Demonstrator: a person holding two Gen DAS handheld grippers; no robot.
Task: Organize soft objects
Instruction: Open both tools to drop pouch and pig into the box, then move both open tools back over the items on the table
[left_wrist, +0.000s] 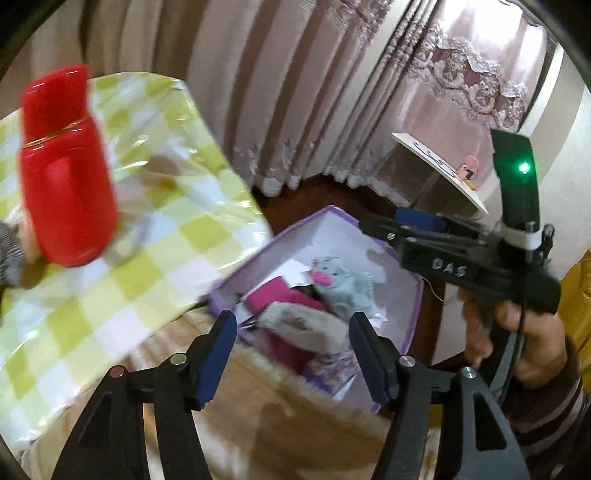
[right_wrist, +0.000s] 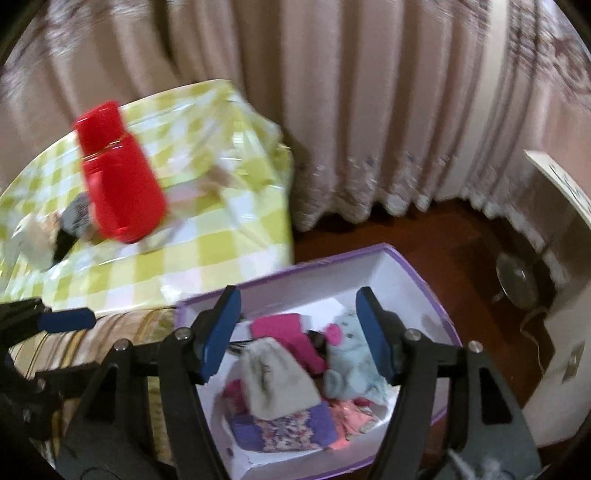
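Both pairs of tongs are hanging released with nothing between their blue pads; the left tongs (left_wrist: 291, 354) are gaping above the near end of the purple-rimmed white cardboard box (right_wrist: 369, 254), and the right tongs (right_wrist: 297, 334) are spreading wide over its middle. Inside the box a pale blue plush toy with a pink snout (right_wrist: 351, 354) is lying just beside a folded magenta cloth (right_wrist: 284, 328), a cream fuzzy pouch (right_wrist: 277, 380) and a purple floral fabric piece (right_wrist: 288, 432) (all blurred by motion); a glossy red plastic thermos jug (left_wrist: 62, 173) is standing on the counter covered in yellow-and-white check plastic (left_wrist: 177, 240), well apart from the box, with a grey striped soft item (right_wrist: 75, 214) sitting beside it.
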